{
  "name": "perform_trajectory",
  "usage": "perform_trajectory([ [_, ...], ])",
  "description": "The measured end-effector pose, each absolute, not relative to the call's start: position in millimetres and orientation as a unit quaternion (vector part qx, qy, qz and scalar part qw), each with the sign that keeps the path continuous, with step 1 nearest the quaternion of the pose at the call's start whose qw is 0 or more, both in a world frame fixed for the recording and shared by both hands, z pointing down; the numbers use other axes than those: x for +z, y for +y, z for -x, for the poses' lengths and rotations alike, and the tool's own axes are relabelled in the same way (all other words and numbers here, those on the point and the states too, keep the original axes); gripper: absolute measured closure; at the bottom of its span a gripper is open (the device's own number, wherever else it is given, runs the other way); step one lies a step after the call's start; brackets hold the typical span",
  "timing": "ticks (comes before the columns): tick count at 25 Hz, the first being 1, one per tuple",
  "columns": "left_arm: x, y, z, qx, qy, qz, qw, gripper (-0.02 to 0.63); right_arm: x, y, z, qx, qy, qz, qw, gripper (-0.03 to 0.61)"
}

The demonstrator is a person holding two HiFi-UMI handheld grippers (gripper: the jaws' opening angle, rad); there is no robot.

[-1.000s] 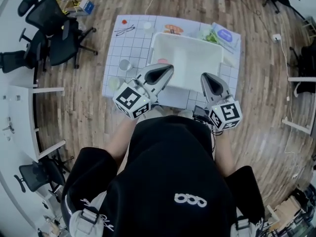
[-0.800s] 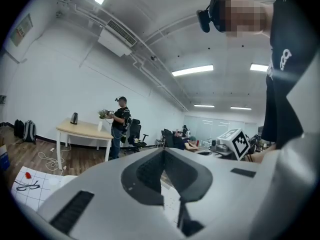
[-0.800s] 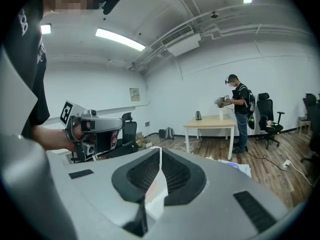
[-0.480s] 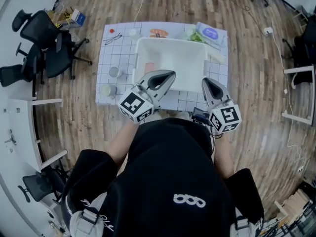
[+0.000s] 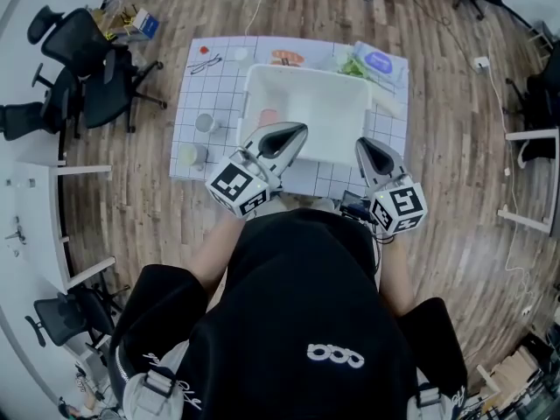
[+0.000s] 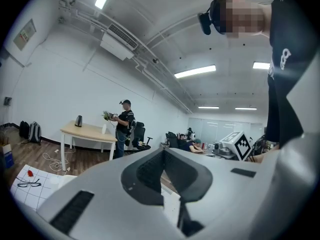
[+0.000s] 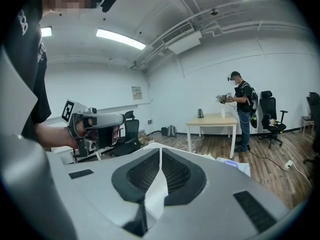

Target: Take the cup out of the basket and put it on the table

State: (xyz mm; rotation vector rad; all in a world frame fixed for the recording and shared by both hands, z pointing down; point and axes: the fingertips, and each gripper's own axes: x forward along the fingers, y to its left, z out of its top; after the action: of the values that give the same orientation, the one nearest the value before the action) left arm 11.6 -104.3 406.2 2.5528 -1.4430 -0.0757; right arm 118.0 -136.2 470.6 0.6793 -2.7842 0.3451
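Observation:
A white basket stands on the grid-patterned table mat in the head view. A small pink cup lies inside it near the left wall. My left gripper hovers over the basket's near left corner, shut and empty. My right gripper hangs over the near right corner, also shut with nothing in it. In the left gripper view the left gripper points level into the room, its jaws together. The right gripper in its own view tilts slightly down, jaws together.
Two small cups stand on the mat left of the basket. Glasses, food items and a blue pack lie along the far edge. Office chairs stand at the left. A person stands by a wooden table.
The table and basket have slid left in the head view, so both grippers now sit further right over the basket's near edge. Both jaws stay shut.

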Motion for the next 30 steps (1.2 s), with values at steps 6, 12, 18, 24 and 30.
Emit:
perform_trajectory([
  [6, 405.8, -100.7, 38.6, -0.043, -0.565, -0.818, 0.105, 0.604, 478.7, -134.5, -86.3, 0.1, -0.965, -0.182, 0.161, 0.547],
  [12, 416.3, -85.6, 75.1, -0.044, -0.608, -0.784, 0.118, 0.604, 500.6, -130.2, -36.3, 0.085, -0.969, -0.103, 0.209, 0.546],
  [18, 427.0, -63.5, 105.6, -0.05, -0.64, -0.756, 0.129, 0.604, 533.9, -124.9, 22.8, 0.06, -0.963, 0.001, 0.264, 0.545],
  [24, 438.1, -41.0, 127.6, -0.057, -0.67, -0.727, 0.139, 0.605, 585.9, -118.4, 69.0, 0.045, -0.94, 0.092, 0.324, 0.442],
  [30, 447.1, -22.8, 145.5, -0.055, -0.695, -0.702, 0.146, 0.604, 652.0, -109.9, 95.8, 0.023, -0.902, 0.161, 0.399, 0.344],
])
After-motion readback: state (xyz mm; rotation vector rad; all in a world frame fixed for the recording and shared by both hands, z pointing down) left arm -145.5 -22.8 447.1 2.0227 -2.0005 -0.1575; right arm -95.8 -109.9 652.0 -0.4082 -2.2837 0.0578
